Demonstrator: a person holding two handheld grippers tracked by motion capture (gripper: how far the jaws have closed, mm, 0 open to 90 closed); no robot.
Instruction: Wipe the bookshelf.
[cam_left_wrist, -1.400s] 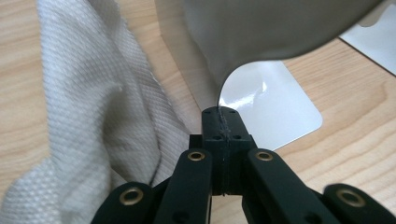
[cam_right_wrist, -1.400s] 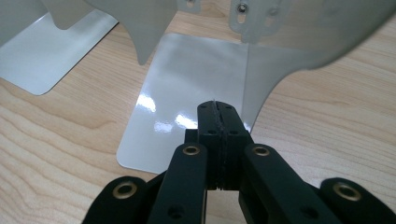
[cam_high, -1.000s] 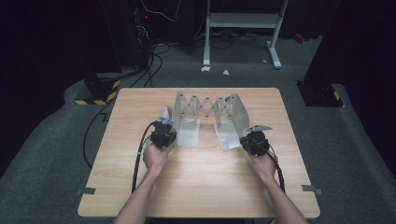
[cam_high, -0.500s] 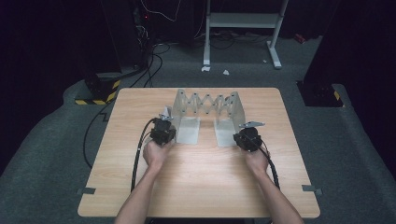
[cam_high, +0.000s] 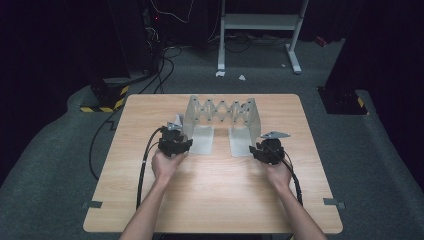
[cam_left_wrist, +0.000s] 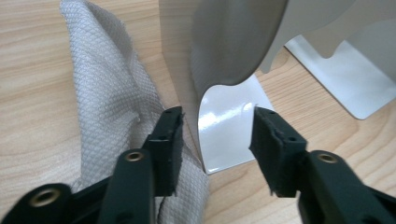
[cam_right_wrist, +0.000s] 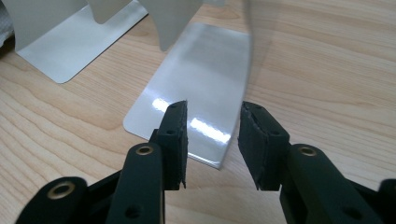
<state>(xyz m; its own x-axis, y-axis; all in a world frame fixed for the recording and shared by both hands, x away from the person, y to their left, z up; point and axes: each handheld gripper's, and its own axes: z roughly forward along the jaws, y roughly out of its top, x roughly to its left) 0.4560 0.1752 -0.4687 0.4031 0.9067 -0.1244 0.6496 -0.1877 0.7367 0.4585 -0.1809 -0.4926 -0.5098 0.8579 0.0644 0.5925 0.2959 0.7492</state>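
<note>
A metal expanding bookend rack (cam_high: 222, 120) stands at the far middle of the wooden table (cam_high: 215, 200), its scissor lattice joining two end plates. The left gripper (cam_left_wrist: 217, 135) is parted around the left plate's edge, a grey mesh cloth (cam_left_wrist: 112, 107) just beside it. The right gripper (cam_right_wrist: 212, 135) gapes over the right plate's flat foot.

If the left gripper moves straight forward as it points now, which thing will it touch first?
Probably the upright end plate of the metal rack: the left gripper is open with that plate's edge between its jaws. The grey cloth lies beside its left jaw; depth is unclear.
</note>
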